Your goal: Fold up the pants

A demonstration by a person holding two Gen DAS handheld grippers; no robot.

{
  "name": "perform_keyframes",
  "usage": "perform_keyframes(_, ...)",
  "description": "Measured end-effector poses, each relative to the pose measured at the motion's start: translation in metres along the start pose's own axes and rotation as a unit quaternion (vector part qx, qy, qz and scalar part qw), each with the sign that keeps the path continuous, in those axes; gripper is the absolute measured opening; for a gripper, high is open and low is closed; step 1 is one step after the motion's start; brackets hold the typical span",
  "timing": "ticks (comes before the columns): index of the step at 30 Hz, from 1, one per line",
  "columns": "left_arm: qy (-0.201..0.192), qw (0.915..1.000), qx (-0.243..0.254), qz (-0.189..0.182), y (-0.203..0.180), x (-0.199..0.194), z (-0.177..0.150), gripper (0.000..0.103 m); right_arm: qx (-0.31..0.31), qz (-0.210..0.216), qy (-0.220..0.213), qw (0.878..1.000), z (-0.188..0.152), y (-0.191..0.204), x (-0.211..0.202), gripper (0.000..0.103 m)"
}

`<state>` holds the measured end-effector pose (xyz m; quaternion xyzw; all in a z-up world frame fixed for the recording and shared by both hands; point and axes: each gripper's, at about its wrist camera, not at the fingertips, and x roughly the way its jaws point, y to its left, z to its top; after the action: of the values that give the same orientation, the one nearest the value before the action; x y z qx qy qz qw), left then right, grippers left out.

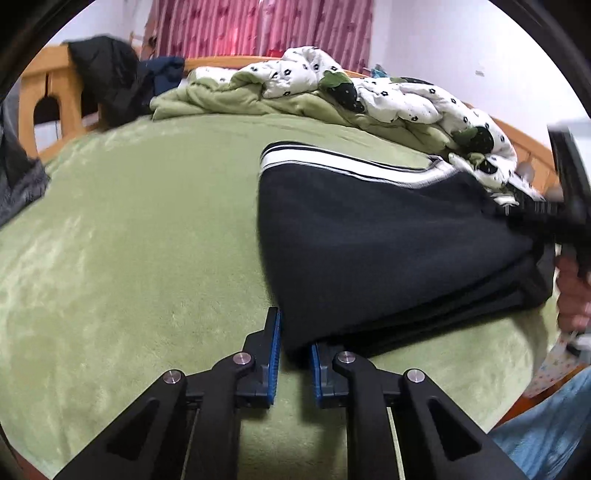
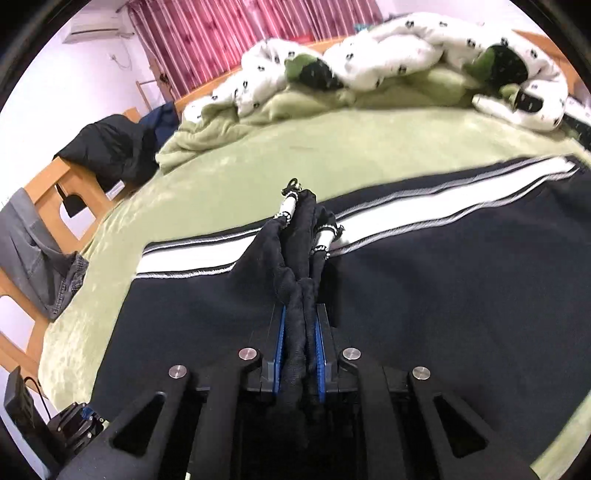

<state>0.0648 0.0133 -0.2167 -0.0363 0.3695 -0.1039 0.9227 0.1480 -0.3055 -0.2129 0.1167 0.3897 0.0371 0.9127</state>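
Note:
Dark navy pants [image 1: 388, 240] with a white side stripe [image 1: 332, 164] lie folded over on the green bed blanket [image 1: 147, 240]. My left gripper [image 1: 295, 332] is shut on the near corner of the pants, its blue pads [image 1: 272, 354] pinching the fabric edge. In the right wrist view the pants [image 2: 443, 295] spread across the bed, stripe [image 2: 424, 206] running across. My right gripper [image 2: 300, 325] is shut on a bunched piece of the pants with drawstrings [image 2: 290, 206] sticking up from it. The right gripper also shows at the right edge of the left wrist view [image 1: 569, 206].
A white patterned duvet [image 1: 388, 92] and a crumpled green blanket [image 1: 221, 96] are heaped along the far side of the bed. Dark clothes [image 1: 107, 77] hang on the wooden bed frame [image 1: 55, 96] at left. Grey jeans [image 2: 37, 251] drape over the frame. Pink curtains [image 2: 240, 33] hang behind.

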Motion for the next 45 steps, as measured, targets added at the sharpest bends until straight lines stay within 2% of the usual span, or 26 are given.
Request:
perform_keyframes(1, 0.003, 1.0000, -0.005, -0.002, 0.000, 0.001, 0.000, 0.014, -0.001, -0.013, 0.022, 1.000, -0.005, -0.006, 0.012, 0.013)
perform_keyframes(3, 0.009, 0.9999, -0.001, 0.005, -0.002, 0.004, 0.001, 0.016, 0.010, -0.012, 0.056, 0.998, -0.017, -0.017, 0.034, 0.017)
perform_keyframes(5, 0.016, 0.9998, 0.012, 0.006, -0.004, 0.002, 0.001, 0.016, -0.003, -0.007, 0.034, 0.999, -0.020, -0.016, 0.027, 0.018)
perform_keyframes(6, 0.018, 0.9997, 0.016, 0.002, -0.003, -0.002, 0.001, 0.016, -0.017, -0.018, 0.038, 0.999, -0.018, -0.013, 0.021, 0.023)
perform_keyframes(9, 0.024, 0.9988, 0.028, -0.033, 0.002, -0.020, 0.000, 0.016, -0.035, -0.039, 0.013, 0.999, -0.019, -0.005, -0.011, 0.025)
perform_keyframes(10, 0.019, 0.9983, 0.033, -0.045, 0.003, -0.028, 0.000, 0.016, -0.042, -0.040, -0.010, 0.998, -0.023, -0.002, -0.028, 0.025)
perform_keyframes(12, -0.006, 0.9975, 0.033, -0.061, 0.005, -0.045, 0.002, 0.016, -0.054, -0.038, -0.029, 0.997, -0.029, 0.005, -0.045, 0.025)
perform_keyframes(13, -0.017, 0.9972, 0.027, -0.068, 0.004, -0.050, 0.007, 0.018, -0.063, -0.035, -0.031, 0.997, -0.034, 0.006, -0.049, 0.025)
perform_keyframes(14, -0.021, 0.9971, 0.020, -0.070, 0.004, -0.050, 0.012, 0.025, -0.076, -0.038, -0.023, 0.996, -0.039, 0.009, -0.049, 0.023)
perform_keyframes(16, -0.027, 0.9970, 0.002, -0.072, -0.002, -0.042, 0.029, 0.028, -0.095, -0.072, 0.007, 0.993, -0.047, 0.014, -0.037, 0.021)
perform_keyframes(18, -0.020, 0.9977, -0.002, -0.065, -0.011, -0.029, 0.038, 0.028, -0.094, -0.084, 0.030, 0.992, -0.059, 0.008, -0.029, 0.022)
perform_keyframes(20, 0.021, 0.9986, -0.007, -0.048, -0.018, -0.002, 0.039, 0.028, -0.097, -0.088, 0.030, 0.991, -0.062, 0.007, -0.028, 0.022)
perform_keyframes(22, 0.061, 0.9973, -0.005, -0.039, -0.023, 0.021, 0.026, 0.029, -0.104, -0.093, 0.043, 0.989, -0.059, 0.008, -0.028, 0.022)
perform_keyframes(25, 0.051, 0.9980, 0.037, -0.009, -0.036, 0.017, 0.014, 0.029, -0.075, -0.080, 0.059, 0.992, -0.052, 0.002, -0.033, 0.023)
perform_keyframes(28, 0.069, 0.9968, 0.041, -0.009, -0.037, -0.002, 0.030, 0.029, -0.049, -0.078, 0.047, 0.995, -0.039, 0.002, -0.058, 0.023)
perform_keyframes(31, 0.053, 0.9973, 0.045, 0.025, -0.033, -0.032, 0.064, 0.029, -0.043, -0.101, 0.013, 0.994, -0.023, 0.004, -0.091, 0.035)
perform_keyframes(33, 0.037, 0.9974, 0.047, 0.039, -0.031, -0.053, 0.089, 0.038, -0.046, -0.108, -0.016, 0.993, -0.006, 0.003, -0.119, 0.057)
perform_keyframes(34, 0.024, 0.9980, 0.044, 0.040, -0.031, -0.067, 0.104, 0.052, -0.050, -0.115, -0.039, 0.991, 0.003, -0.001, -0.138, 0.063)
perform_keyframes(35, 0.015, 0.9984, 0.040, 0.036, -0.030, -0.075, 0.114, 0.067, -0.053, -0.124, -0.055, 0.989, 0.009, -0.005, -0.151, 0.075)
perform_keyframes(36, -0.003, 0.9991, 0.037, 0.022, -0.028, -0.088, 0.128, 0.069, -0.056, -0.134, -0.069, 0.987, 0.013, -0.011, -0.163, 0.081)
perform_keyframes(38, -0.025, 0.9987, 0.044, 0.005, -0.026, -0.100, 0.146, 0.070, -0.062, -0.160, -0.091, 0.981, 0.022, -0.031, -0.186, 0.083)
perform_keyframes(41, -0.036, 0.9969, 0.070, 0.000, -0.021, -0.096, 0.162, 0.071, -0.029, -0.185, -0.087, 0.978, 0.029, -0.077, -0.197, 0.084)
perform_keyframes(43, -0.030, 0.9965, 0.077, -0.010, -0.016, -0.080, 0.165, 0.071, 0.011, -0.192, -0.080, 0.978, 0.025, -0.115, -0.193, 0.084)
perform_keyframes(45, -0.014, 0.9961, 0.078, -0.041, -0.008, -0.053, 0.160, 0.071, 0.040, -0.205, -0.073, 0.975, 0.019, -0.145, -0.183, 0.084)
